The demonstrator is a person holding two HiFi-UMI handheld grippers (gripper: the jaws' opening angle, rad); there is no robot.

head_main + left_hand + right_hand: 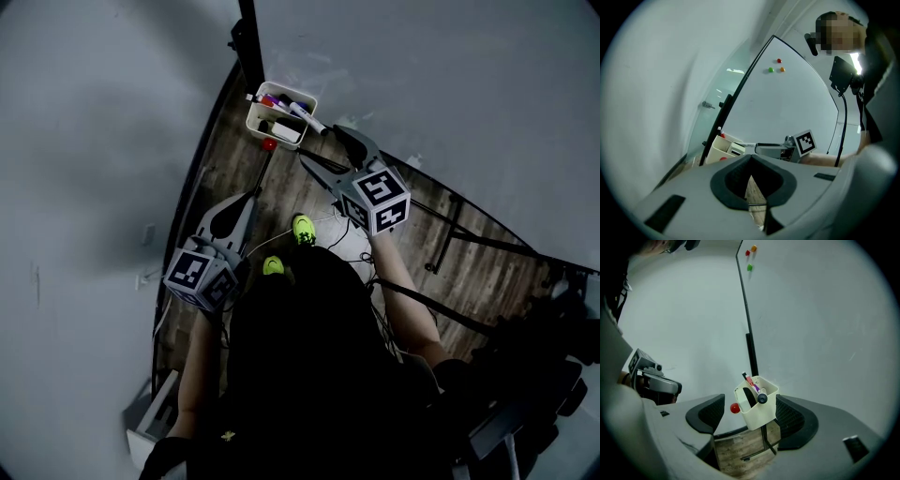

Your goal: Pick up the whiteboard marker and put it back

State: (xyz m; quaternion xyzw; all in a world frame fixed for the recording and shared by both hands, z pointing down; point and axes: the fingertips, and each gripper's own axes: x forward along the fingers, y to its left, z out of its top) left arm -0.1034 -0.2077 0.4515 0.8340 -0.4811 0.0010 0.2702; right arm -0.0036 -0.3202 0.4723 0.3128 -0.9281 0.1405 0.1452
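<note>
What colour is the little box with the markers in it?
The box is cream white. It shows best in the right gripper view.

A cream holder (759, 416) is carrying a purple-banded, dark-capped whiteboard marker (759, 393), a red magnet (735, 408) glowing at its left. Neon-yellow shoes (303, 228) are standing on brown wood-grain floor (225, 159), and black-and-white squares are patterning the grey right gripper (323, 147).

One whiteboard (787, 108) was counted, with one white holder (759, 419) hung on it. At least three markers (762, 398) were made out in the holder; the exact number could not be told. Four round magnets (778, 60) were counted: three grouped high on the board and one red magnet (735, 408) beside the holder. Two grippers were seen, a left gripper (251, 199) and a right gripper (321, 145), and two yellow-green shoes (304, 228).
</note>
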